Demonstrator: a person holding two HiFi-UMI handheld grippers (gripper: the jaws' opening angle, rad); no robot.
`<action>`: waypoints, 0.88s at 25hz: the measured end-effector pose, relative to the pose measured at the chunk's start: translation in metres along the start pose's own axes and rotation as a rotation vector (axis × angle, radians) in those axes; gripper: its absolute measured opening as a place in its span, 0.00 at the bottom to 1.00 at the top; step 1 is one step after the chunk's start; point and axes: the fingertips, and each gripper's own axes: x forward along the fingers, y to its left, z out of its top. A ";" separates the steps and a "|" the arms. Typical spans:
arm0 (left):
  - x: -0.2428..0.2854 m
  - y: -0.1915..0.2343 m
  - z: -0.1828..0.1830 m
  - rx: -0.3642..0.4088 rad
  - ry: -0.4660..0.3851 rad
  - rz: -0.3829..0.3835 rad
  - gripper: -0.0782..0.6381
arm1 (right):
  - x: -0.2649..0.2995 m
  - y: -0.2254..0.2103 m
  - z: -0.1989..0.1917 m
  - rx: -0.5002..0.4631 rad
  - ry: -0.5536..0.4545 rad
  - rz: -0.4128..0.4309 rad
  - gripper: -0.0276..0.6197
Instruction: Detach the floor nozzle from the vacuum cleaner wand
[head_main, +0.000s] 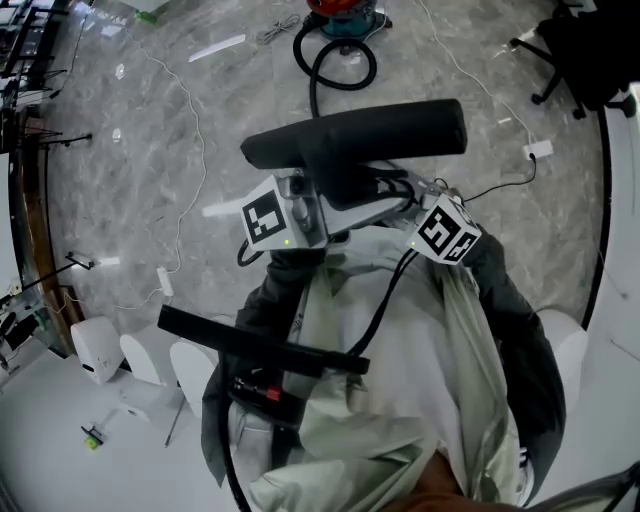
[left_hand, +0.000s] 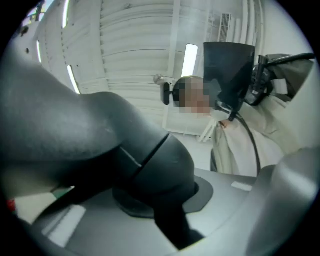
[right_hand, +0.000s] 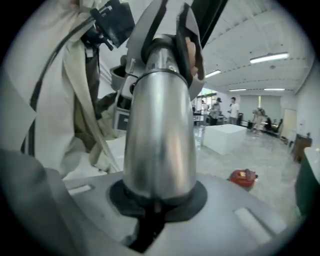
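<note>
Nearest of all, a pale jacket (head_main: 420, 400) fills the lower part of the head view, and a black bar (head_main: 260, 345) is seen lying across its front. Just beyond it, both tools are held up close together before the chest.

The left gripper (left_hand: 165, 215) is clamped on the floor nozzle (left_hand: 100, 140). In the left gripper view the nozzle's rounded dark grey neck is pinched between the two jaws and is seen to bend away to the left.

The right gripper (right_hand: 157, 200) is clamped on the wand (right_hand: 160, 135). Its bare metal tube is gripped between the jaws and is pointed straight away from them, upward in the right gripper view, until a dark collar (right_hand: 167, 47) is met at its far end. Whether tube and collar are locked together cannot be told.

In the head view the nozzle is held clear of the floor, beyond the two grippers. Its long axis is laid almost level across the picture, left to right, with the right end slightly higher.

Far below, on the grey marbled floor (head_main: 150, 150), a vacuum cleaner (head_main: 345, 12) is seen at the top edge with a black hose (head_main: 335, 65) looped beside it. A white power strip (head_main: 540, 150) is laid well to the right.
</note>
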 end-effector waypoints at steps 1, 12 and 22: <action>-0.001 0.012 0.004 -0.007 -0.023 0.073 0.21 | 0.002 -0.008 -0.001 0.016 0.016 -0.072 0.11; -0.020 0.024 0.003 -0.049 -0.053 0.194 0.22 | 0.007 -0.012 -0.011 0.026 0.092 -0.253 0.11; -0.009 0.033 0.005 -0.021 -0.046 0.241 0.21 | 0.000 -0.024 -0.010 0.061 0.093 -0.313 0.11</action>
